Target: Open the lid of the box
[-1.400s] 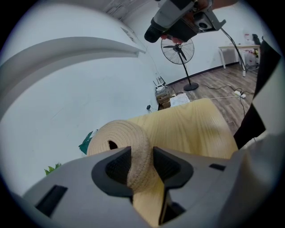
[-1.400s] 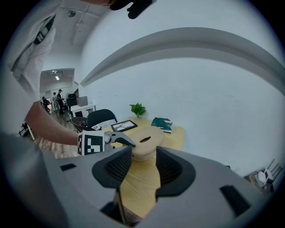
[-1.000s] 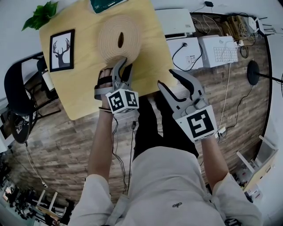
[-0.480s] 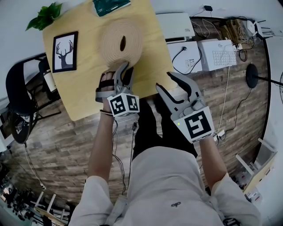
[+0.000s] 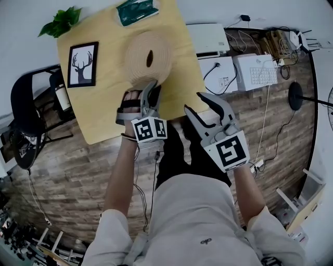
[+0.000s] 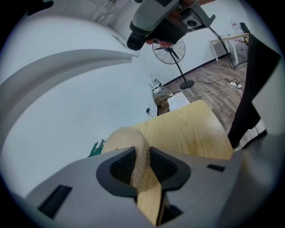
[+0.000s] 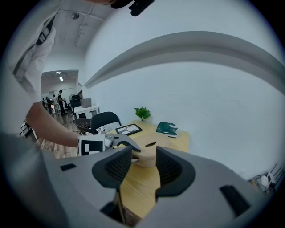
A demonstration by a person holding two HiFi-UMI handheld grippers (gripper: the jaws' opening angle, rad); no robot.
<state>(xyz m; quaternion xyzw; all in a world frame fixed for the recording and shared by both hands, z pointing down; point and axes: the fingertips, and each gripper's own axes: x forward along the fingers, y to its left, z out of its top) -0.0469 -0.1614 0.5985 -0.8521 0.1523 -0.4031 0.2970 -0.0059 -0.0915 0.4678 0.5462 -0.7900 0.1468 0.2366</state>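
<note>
Left claw (image 5: 152, 89) was closing on the near rim of the round woven straw lid (image 5: 148, 54); in the left gripper view the rim sat between the pads, touching both. Lid was on its box on the light wooden table (image 5: 99, 109). Box body was barely visible from the head view, and the claw tips covered the lid's near rim there. Dark green packet (image 5: 136, 11) was cut off at the top edge. Left forearm reached out over the table's near edge. Right claw (image 5: 194, 102) was spread with nothing in it, held just off that edge beside the left.
</note>
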